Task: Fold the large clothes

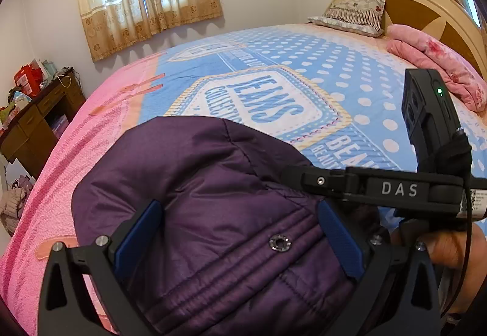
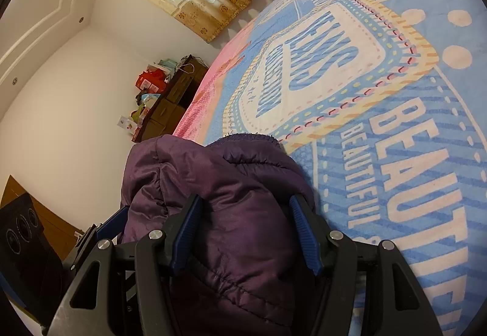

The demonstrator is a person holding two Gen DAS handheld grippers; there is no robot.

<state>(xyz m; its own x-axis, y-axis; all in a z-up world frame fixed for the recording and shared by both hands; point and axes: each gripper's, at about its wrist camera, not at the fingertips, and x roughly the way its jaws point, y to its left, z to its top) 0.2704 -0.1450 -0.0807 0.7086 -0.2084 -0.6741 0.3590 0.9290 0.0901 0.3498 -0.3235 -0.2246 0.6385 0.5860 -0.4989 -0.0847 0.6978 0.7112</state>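
Observation:
A dark purple quilted jacket (image 1: pixel 197 189) with a metal snap (image 1: pixel 280 243) lies bunched at the near edge of the bed. My left gripper (image 1: pixel 240 232) has its blue pads wide apart with the jacket's fabric between them. My right gripper (image 2: pixel 246 229) straddles a padded fold of the same jacket (image 2: pixel 231 183), pads apart with thick fabric between them. The right gripper's body, marked DAS, (image 1: pixel 395 189) shows in the left wrist view, just right of the jacket, held by a hand (image 1: pixel 450 247).
The bed (image 1: pixel 350 74) has a blue dotted cover with a pink border. A folded pink blanket (image 1: pixel 438 68) and a pillow (image 1: pixel 353 13) lie by the headboard. A cluttered wooden desk (image 1: pixel 36 116) stands left of the bed. Curtained windows are behind.

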